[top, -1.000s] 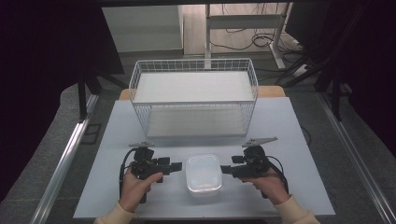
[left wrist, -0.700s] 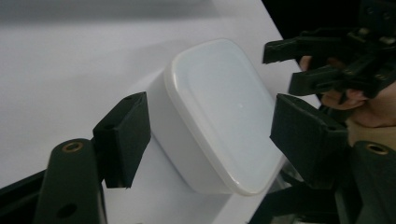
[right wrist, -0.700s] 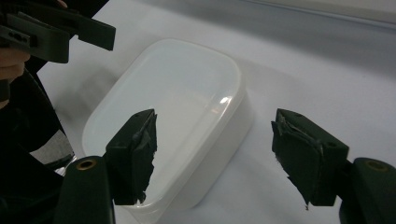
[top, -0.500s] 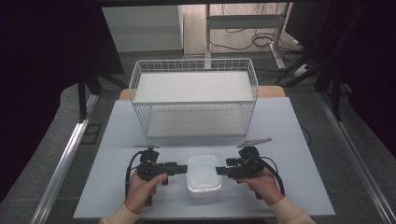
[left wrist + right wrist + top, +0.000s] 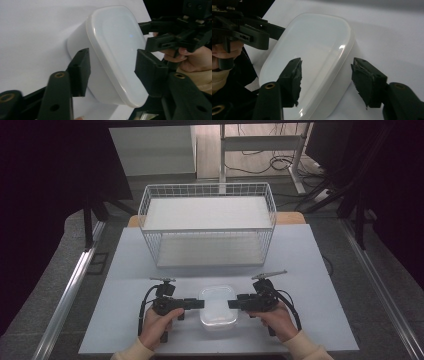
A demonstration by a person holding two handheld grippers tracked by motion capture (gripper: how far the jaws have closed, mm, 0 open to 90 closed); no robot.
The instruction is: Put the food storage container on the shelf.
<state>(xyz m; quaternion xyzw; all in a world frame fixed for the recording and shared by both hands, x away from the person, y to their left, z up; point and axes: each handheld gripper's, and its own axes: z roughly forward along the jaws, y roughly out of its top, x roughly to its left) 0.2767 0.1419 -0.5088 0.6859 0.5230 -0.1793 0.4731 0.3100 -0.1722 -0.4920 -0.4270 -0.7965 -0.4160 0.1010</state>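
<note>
As seen overhead: lidded white container (image 5: 217,306) between both grippers' spread jaws.

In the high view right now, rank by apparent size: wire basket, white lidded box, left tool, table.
1. table
2. wire basket
3. white lidded box
4. left tool, close to the box in extent, so that order is unsure.

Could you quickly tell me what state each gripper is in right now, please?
Left gripper: open, jaws straddling the edge of the white lidded container, not clamped.
Right gripper: open, jaws around the container's opposite edge, not clamped.
</note>
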